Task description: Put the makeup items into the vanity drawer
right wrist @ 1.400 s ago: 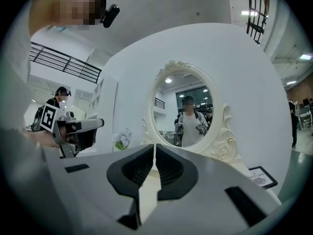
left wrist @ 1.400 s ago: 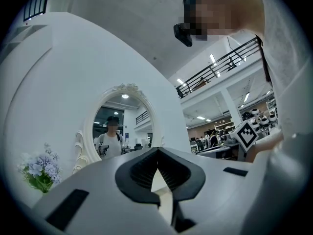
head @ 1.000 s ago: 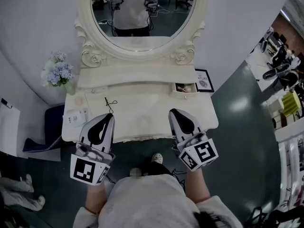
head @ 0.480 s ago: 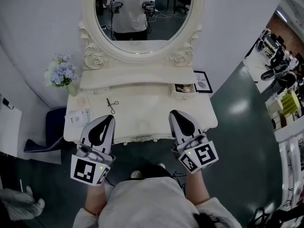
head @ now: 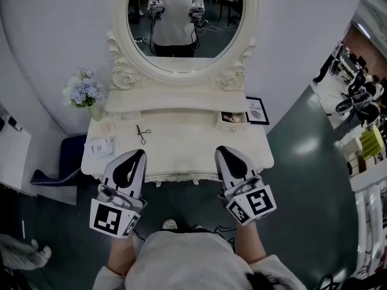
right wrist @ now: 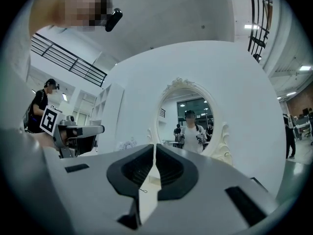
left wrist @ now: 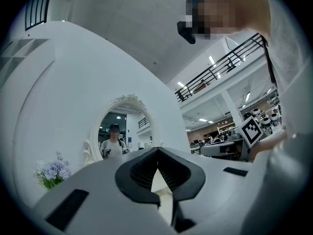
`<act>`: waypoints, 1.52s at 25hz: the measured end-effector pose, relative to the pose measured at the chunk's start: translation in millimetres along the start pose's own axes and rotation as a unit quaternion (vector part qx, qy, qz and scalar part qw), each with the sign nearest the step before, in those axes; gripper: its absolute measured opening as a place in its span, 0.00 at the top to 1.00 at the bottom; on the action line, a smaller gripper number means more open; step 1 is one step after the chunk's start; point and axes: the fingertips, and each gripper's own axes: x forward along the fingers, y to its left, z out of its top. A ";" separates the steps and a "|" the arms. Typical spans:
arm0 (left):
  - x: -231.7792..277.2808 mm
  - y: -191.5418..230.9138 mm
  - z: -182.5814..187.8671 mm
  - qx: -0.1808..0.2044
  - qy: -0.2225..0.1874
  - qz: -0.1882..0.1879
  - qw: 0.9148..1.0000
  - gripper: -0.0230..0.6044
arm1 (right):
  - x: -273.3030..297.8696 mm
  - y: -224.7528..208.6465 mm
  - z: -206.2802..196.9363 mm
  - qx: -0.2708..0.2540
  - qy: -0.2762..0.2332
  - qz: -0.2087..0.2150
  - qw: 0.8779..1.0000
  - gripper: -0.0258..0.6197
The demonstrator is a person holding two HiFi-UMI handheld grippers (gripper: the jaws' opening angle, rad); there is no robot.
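Two empty tools, jaws together: left gripper (head: 139,153) and right gripper (head: 221,150) hang at the front edge of the cream, scroll-carved vanity (head: 181,144). A thin black makeup tool (head: 143,133) lies on its smooth top, left side. The small drawer (head: 233,118) stands open at right.

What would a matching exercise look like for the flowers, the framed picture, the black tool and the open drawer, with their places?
Things: 1 flowers; 2 framed picture; 3 black tool; 4 open drawer.
Places: A flat on the tabletop, left of middle; B tabletop's far right edge; C back left corner; D just left of the framed picture.
Pairs: 1-C, 2-B, 3-A, 4-D.
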 end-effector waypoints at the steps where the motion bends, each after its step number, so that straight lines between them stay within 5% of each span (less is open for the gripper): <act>1: -0.8 -3.9 1.3 -0.001 0.000 0.002 1.000 0.94 | -3.4 -0.9 1.5 0.000 0.000 0.001 1.000 0.91; 20: -7.0 -67.0 8.8 0.000 0.017 0.006 1.000 0.94 | -56.7 -10.6 12.1 -0.001 -0.004 0.016 1.000 0.92; 38: 5.0 -69.6 20.8 0.006 0.000 0.023 1.000 0.94 | -50.4 -19.5 17.3 0.001 -0.013 0.032 0.999 0.92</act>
